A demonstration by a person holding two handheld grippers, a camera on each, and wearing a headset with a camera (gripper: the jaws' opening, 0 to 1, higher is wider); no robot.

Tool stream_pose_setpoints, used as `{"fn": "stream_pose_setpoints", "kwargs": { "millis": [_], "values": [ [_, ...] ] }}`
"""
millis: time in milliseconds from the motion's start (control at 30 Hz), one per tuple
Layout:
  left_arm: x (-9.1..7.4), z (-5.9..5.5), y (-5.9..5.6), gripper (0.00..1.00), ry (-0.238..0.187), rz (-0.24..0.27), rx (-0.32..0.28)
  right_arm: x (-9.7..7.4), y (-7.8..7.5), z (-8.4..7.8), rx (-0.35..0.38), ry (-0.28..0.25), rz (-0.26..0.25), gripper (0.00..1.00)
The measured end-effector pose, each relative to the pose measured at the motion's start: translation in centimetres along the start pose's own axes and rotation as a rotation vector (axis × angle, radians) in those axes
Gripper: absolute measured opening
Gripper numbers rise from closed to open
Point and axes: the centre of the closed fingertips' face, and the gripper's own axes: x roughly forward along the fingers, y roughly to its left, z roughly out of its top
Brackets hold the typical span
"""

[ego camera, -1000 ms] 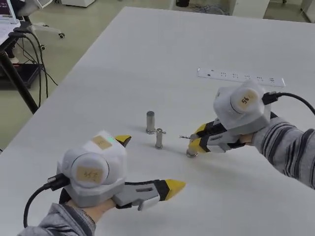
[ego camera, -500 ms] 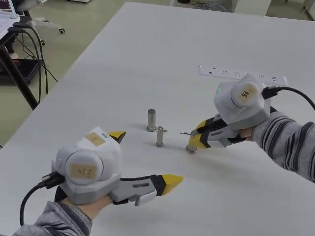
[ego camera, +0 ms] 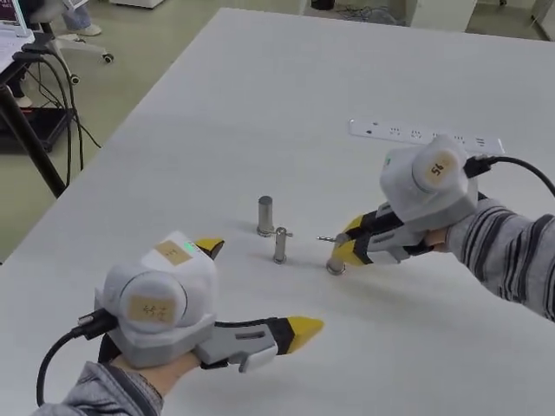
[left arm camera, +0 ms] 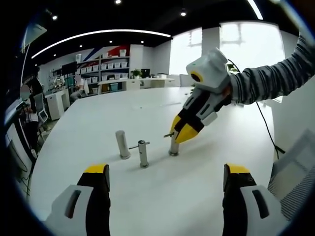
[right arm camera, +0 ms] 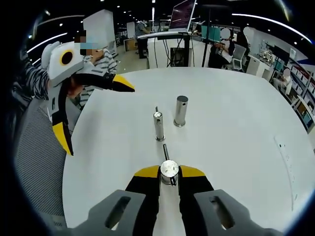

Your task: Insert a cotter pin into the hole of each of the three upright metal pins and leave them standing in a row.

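Head view: three pins stand in a row on the white counter (ego camera: 260, 104).
- The far pin (ego camera: 265, 215) is a plain grey steel cylinder, upright, with nothing through it.
- The middle pin (ego camera: 280, 244) is a slimmer steel post with a thin wire cotter (ego camera: 286, 231) crossing its top.
- The near pin (ego camera: 336, 265) is a short steel post at the tip of the right gripper (ego camera: 349, 243), and a second wire cotter (ego camera: 324, 239) pokes out of its far side.
- The left gripper (ego camera: 258, 287) is well apart from the pins, its jaws wide and holding nothing.
- A white power strip (ego camera: 425, 137) lies behind.

Left gripper view: its own yellow-tipped jaws are spread wide over bare counter. The far pin (left arm camera: 121, 144) has no cotter and the middle pin (left arm camera: 143, 153) has one. The right gripper (left arm camera: 183, 132) sits at the near pin (left arm camera: 173, 146).

Right gripper view: the jaws are drawn narrow, flanking the near pin's round top (right arm camera: 169, 168). This looks like a grip on it. The cotter tip (right arm camera: 165, 150) sticks out ahead.

Progress, as a judgement: one pin is done and the second cotter looks in or nearly seated. The far pin is left to do, so the task is roughly two thirds along.
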Motion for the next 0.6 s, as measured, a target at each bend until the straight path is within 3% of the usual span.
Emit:
{"fn": "stream_pose_setpoints", "kwargs": {
  "millis": [33, 100, 200, 333, 467, 600],
  "values": [
    [0.0, 0.1, -0.1, 0.96, -0.003, -0.005, -0.009, 0.0, 0.0, 0.0, 0.0, 0.0, 0.001, 0.09],
    [0.0, 0.9, -0.3, 0.96, -0.052, -0.018, -0.071, 0.0, 0.1, 0.0, 0.015, 0.0, 0.006, 0.09],
    [-0.2, 1.2, -0.2, 0.99, -0.068, -0.017, -0.076, 0.0, 0.1, 0.0, 0.013, 0.001, 0.002, 0.09],
    [-0.2, 1.0, 0.0, 0.99, -0.054, -0.005, -0.07, 0.1, 0.1, -0.1, 0.014, -0.005, -0.006, 0.09],
    [-0.3, 1.2, 0.3, 0.99, -0.057, 0.019, -0.054, 0.0, 0.3, -0.4, 0.019, -0.007, 0.001, 0.17],
    [-0.4, 1.4, 0.4, 0.99, -0.065, 0.03, -0.059, -0.5, 0.1, 0.6, 0.04, -0.045, -0.014, 0.21]
  ]
}}
